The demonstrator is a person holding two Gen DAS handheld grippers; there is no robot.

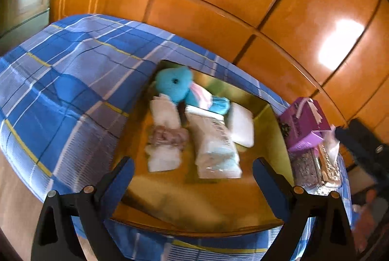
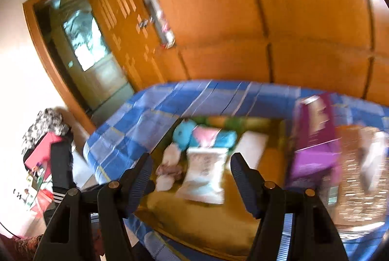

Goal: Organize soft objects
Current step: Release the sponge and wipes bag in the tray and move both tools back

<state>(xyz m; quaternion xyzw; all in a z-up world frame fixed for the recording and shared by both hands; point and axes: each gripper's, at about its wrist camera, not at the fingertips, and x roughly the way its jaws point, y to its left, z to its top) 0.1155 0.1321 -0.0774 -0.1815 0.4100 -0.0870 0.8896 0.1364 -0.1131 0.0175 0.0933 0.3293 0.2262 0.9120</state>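
Tray (image 1: 265,190) of golden colour lies on the blue checked bedspread (image 1: 73,81), holding the soft things. Turquoise plush toy (image 1: 173,86) lies with its head toward the far left corner, its long body running right. Plastic packet (image 1: 214,146) lies lengthwise, near to far, between a white cloth bundle (image 1: 164,134) and a white pad (image 1: 242,125). Left gripper (image 1: 193,171) and right gripper (image 2: 190,169) both hover empty, jaws apart. Only the right view shows a doorway (image 2: 82,47); blur softens everything there.
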